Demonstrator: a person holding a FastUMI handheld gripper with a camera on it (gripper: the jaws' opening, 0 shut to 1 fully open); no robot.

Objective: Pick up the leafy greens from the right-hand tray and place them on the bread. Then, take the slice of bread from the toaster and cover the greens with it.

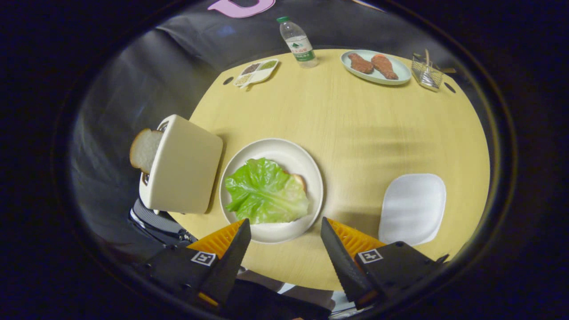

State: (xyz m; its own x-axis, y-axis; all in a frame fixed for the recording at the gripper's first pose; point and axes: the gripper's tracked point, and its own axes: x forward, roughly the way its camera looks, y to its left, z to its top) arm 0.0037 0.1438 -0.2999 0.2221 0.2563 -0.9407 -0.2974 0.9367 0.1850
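Observation:
A green leaf [265, 192] lies on a slice of bread [299, 180], whose crust peeks out at its right, on a round white plate [284, 151]. My gripper [284, 226] hovers open just short of the plate's near rim, with nothing between its fingers. Left of the plate stands a cream toaster [184, 166] with a slice of bread [144, 150] sticking out of its top. To the right of the plate lies a white foam tray [413, 208], bare.
At the table's far side stand a water bottle [298, 42], a small divided dish of seeds [256, 72], an oval plate [397, 76] with two pieces of fried meat, and a wire basket [426, 74]. The yellow table [355, 133] ends close beneath my fingers.

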